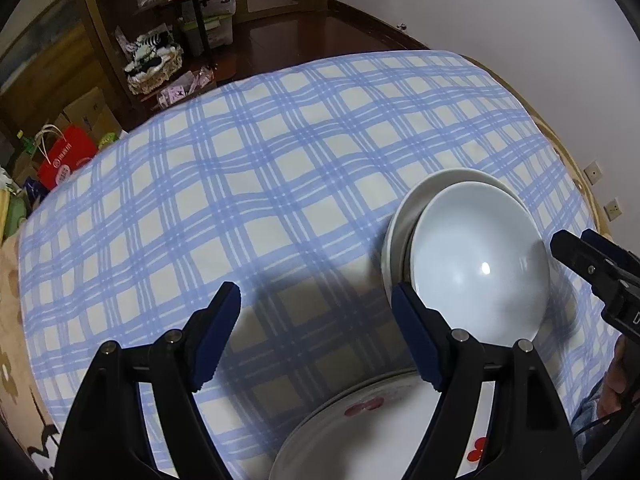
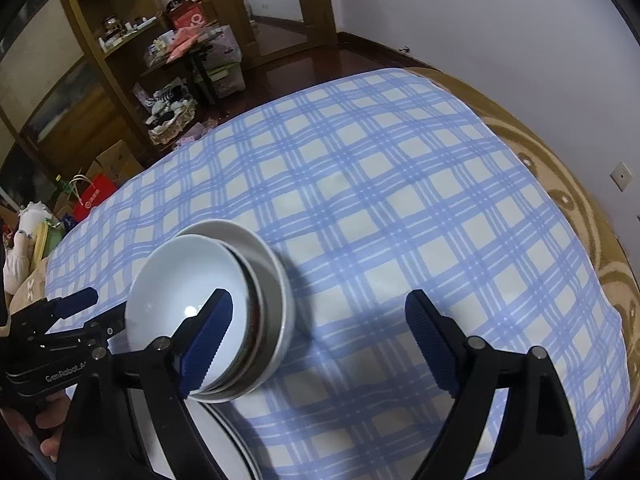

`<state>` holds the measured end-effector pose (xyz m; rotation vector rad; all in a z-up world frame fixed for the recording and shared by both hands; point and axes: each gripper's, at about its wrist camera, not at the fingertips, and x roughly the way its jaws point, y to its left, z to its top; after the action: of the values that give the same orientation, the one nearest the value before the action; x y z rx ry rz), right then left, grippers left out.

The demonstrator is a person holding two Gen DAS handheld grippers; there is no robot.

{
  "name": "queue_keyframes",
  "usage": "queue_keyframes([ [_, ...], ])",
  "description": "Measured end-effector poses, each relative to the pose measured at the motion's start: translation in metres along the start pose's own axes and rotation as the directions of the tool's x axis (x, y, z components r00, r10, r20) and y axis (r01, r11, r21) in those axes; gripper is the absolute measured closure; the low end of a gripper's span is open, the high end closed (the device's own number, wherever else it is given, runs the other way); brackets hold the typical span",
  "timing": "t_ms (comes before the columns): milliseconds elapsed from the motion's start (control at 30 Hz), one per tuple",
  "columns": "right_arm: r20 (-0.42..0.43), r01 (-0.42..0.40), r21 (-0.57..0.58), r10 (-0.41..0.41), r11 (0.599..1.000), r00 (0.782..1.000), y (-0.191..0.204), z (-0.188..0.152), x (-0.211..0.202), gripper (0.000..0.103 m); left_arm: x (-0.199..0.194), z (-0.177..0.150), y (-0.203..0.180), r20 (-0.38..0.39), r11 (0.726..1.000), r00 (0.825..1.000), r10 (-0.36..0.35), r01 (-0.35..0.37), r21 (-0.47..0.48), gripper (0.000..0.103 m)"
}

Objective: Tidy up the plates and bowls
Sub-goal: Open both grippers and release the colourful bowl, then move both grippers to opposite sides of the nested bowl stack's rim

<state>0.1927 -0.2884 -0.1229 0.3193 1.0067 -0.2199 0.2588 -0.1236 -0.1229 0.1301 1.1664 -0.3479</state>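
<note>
Two hand-held grippers angle steeply down over a blue-checked cloth [image 1: 280,168] where stacked white bowls [image 1: 476,260] sit, the top bowl tilted off-centre in the ones beneath. The left gripper [image 1: 316,320] hangs just left of the bowls with its jaws spread wide and nothing between them; its right finger [image 1: 416,336] reaches close to the stack's near-left edge, though whether it touches cannot be told. Below that gripper, nearer than the bowls, lies a white plate [image 1: 360,440] with red cherry marks, partly hidden by the fingers. The right gripper [image 2: 320,332] hovers at the bowls' right side, jaws likewise spread and empty, its left finger [image 2: 208,340] passing in front of the top bowl's rim. In the left wrist view, that gripper's dark tip pokes in just right of the bowls. A person's fingers [image 2: 48,424] wrap the left gripper's handle, seen at the lower left of the right wrist view. Beyond the cloth's far edge stand wooden shelves [image 2: 116,60] and a red bag [image 1: 64,156].
</note>
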Motion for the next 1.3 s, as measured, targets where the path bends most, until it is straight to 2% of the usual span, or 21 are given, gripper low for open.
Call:
queue_keyframes([
  [200, -0.043, 0.018, 0.001, -0.018, 1.0, 0.999, -0.003, 0.0, 0.009, 0.01, 0.005, 0.004, 0.008, -0.025, 0.997, 0.997, -0.068, 0.067, -0.04, 0.026],
  [500, -0.033, 0.056, -0.018, -0.057, 0.998, 0.998, -0.003, 0.002, 0.006, 0.01, 0.01, 0.009, 0.011, -0.064, 0.993, 0.992, -0.109, 0.105, -0.057, 0.026],
  [567, -0.044, 0.043, -0.001, -0.043, 0.999, 0.998, -0.007, 0.002, 0.007, 0.01, 0.012, 0.011, 0.012, -0.075, 0.991, 0.99, -0.122, 0.117, -0.067, 0.026],
  [867, -0.085, 0.052, 0.039, -0.048, 0.998, 0.995, -0.017, 0.002, 0.015, 0.011, 0.015, 0.016, 0.011, -0.096, 0.993, 0.99, -0.107, 0.102, -0.063, 0.026],
  [1000, -0.117, 0.055, 0.031, -0.051, 0.998, 0.992, -0.016, -0.001, 0.021, 0.018, 0.017, 0.021, 0.009, -0.114, 0.993, 0.988, -0.103, 0.095, -0.07, 0.026],
  [1300, -0.138, 0.041, 0.056, -0.033, 0.998, 0.99, -0.019, -0.002, 0.025, 0.018, 0.018, 0.029, 0.001, -0.132, 0.995, 0.989, -0.071, 0.062, -0.073, 0.026],
])
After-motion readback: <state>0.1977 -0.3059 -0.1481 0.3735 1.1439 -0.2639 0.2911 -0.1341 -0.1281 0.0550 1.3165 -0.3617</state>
